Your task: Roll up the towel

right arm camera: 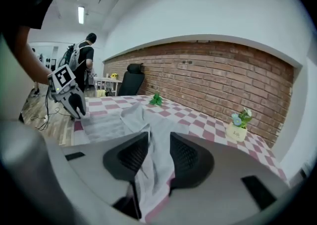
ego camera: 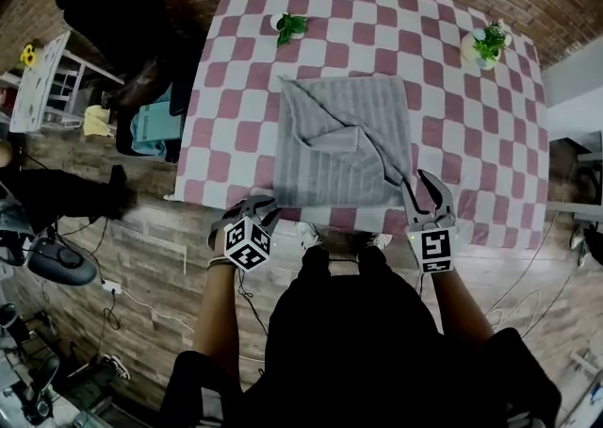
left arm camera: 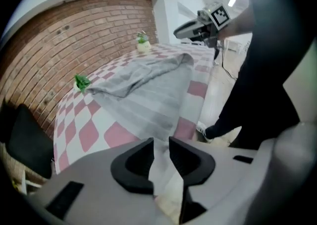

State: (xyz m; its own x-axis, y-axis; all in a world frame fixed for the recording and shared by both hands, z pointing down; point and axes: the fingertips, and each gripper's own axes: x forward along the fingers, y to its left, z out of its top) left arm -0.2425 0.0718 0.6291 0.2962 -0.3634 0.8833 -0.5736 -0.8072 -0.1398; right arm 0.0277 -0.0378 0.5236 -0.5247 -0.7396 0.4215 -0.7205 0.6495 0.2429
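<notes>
While the grey towel [ego camera: 344,139] lies partly folded near the front edge of the checked counter [ego camera: 452,134], the left gripper [ego camera: 256,211] sits at its near left corner with jaws narrowly apart. The right gripper [ego camera: 426,198] has the right corner's cloth between its parted jaws, unpinched.

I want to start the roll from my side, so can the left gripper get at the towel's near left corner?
Probably yes. The left gripper hangs at the near edge of the table right beside that corner of the towel, with nothing between them; its jaws stand slightly apart.
</notes>
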